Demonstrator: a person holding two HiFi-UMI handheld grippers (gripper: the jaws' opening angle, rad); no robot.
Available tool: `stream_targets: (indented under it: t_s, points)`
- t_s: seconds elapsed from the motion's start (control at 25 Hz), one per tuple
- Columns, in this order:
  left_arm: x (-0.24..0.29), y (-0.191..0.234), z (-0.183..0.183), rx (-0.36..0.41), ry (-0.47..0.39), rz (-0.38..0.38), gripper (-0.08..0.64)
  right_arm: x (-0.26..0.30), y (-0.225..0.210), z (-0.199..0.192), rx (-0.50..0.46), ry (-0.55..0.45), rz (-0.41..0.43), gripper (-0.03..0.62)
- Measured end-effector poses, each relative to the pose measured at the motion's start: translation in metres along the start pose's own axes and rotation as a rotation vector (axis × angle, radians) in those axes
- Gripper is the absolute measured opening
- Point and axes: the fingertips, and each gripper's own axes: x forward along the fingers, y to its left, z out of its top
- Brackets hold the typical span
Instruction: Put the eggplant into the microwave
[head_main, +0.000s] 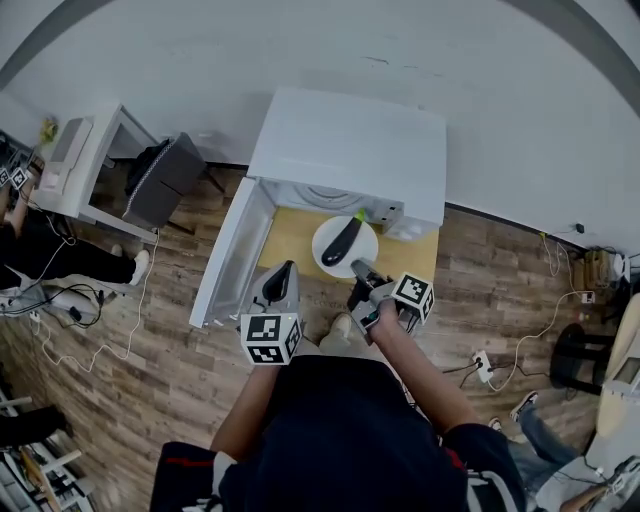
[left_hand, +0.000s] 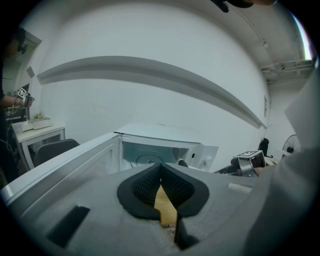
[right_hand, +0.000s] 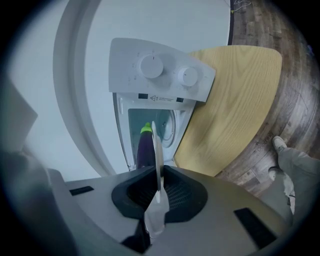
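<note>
A dark purple eggplant (head_main: 342, 240) with a green stem lies on a white plate (head_main: 325, 250) in front of the white microwave (head_main: 350, 140). The microwave's door (head_main: 230, 255) hangs open to the left. My right gripper (head_main: 361, 272) is shut on the plate's near rim. In the right gripper view the plate (right_hand: 156, 150) shows edge-on between the jaws of the right gripper (right_hand: 159, 192). The eggplant (right_hand: 145, 147) lies just beyond, before the open cavity (right_hand: 160, 125). My left gripper (head_main: 283, 270) hovers left of the plate, shut and holding nothing. The left gripper (left_hand: 161, 172) faces the microwave (left_hand: 155, 150).
The microwave stands on a light wooden table (head_main: 290, 235). Its control panel (right_hand: 160, 70) carries two knobs. A white desk (head_main: 95, 160) and a dark chair (head_main: 160, 180) stand at the left. Cables and a power strip (head_main: 485, 362) lie on the wooden floor.
</note>
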Motion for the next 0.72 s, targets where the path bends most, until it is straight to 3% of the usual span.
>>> stream_targets:
  t_s: [0.36,0.72]
  points:
    - [0.006,0.013,-0.001,0.002,0.025,-0.021,0.017,0.016,-0.006,-0.002,0.009,-0.004,-0.029,0.026]
    - [0.031,0.021,-0.003,0.033,0.068,-0.120,0.017,0.042,-0.012,0.000,0.038,-0.062,-0.049,0.026]
